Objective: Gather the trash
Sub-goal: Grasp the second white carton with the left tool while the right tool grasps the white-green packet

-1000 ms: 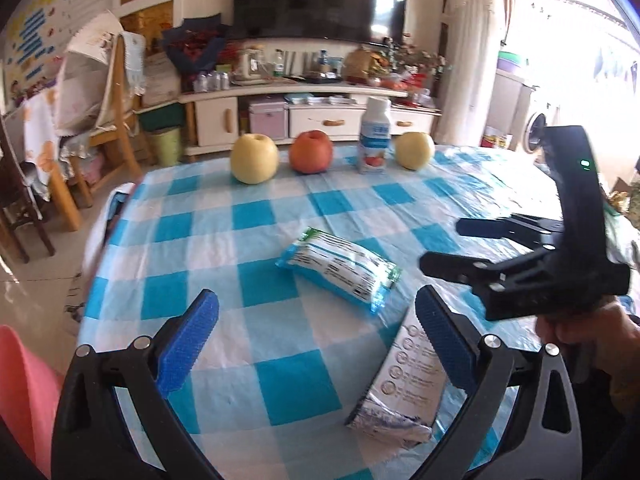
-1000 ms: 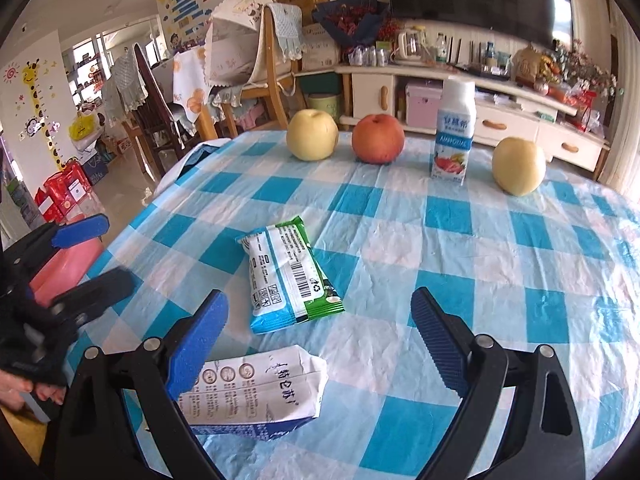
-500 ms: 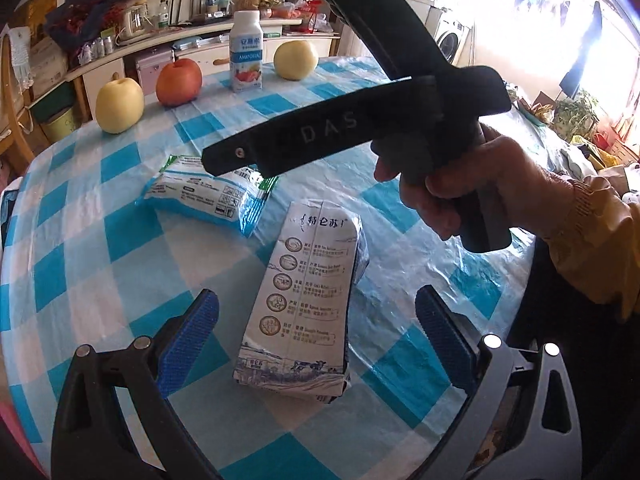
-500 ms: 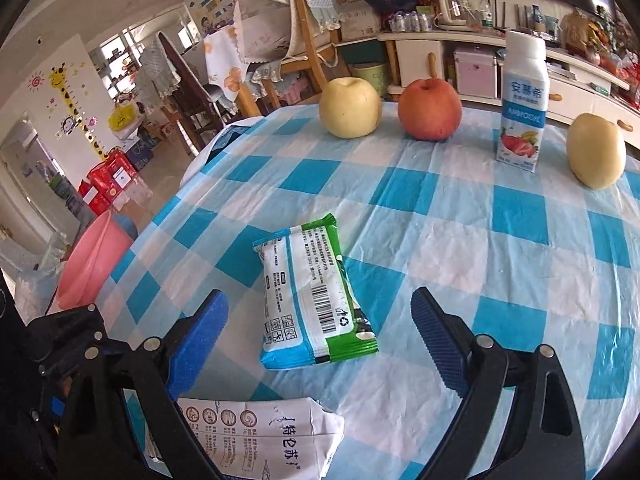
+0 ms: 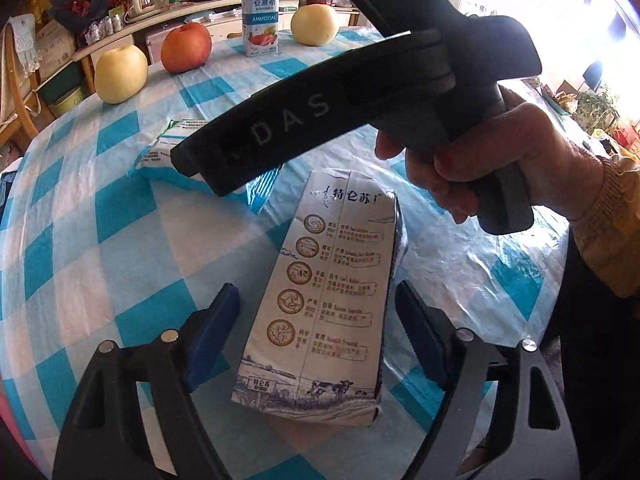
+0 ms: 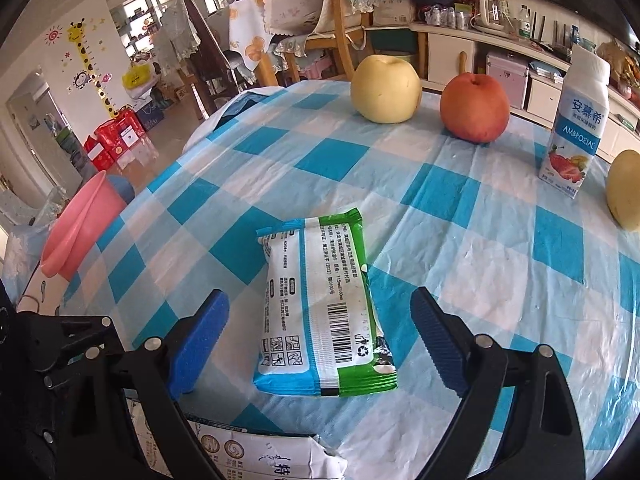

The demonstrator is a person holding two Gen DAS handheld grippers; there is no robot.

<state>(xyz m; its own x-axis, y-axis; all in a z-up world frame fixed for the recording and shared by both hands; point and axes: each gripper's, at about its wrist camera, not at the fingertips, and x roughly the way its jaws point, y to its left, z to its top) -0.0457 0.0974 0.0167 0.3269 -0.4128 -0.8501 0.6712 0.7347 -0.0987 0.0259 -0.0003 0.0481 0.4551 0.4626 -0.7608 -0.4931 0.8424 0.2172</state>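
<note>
A flattened white milk carton (image 5: pixel 328 296) lies on the blue-checked tablecloth (image 5: pixel 100 240). My left gripper (image 5: pixel 318 332) is open, its blue pads on either side of the carton's near end. A green, blue and white snack wrapper (image 6: pixel 320 304) lies flat further in. My right gripper (image 6: pixel 320 332) is open and straddles the wrapper's near end, without touching it. In the left wrist view the right gripper's black body (image 5: pixel 360 92), held by a hand (image 5: pixel 500 160), crosses above the wrapper (image 5: pixel 176 148) and hides most of it. The carton's torn top (image 6: pixel 256 456) shows at the bottom of the right wrist view.
Along the table's far side stand a yellow pear (image 6: pixel 386 88), a red apple (image 6: pixel 474 106), a yogurt drink bottle (image 6: pixel 576 120) and another pear (image 6: pixel 626 192). A pink bin (image 6: pixel 76 224) stands off the table's left edge. Chairs and a TV cabinet are behind.
Both grippers have moved forward and down. The left now brackets the milk carton's near end; the right now brackets the snack wrapper. Both stayed open.
</note>
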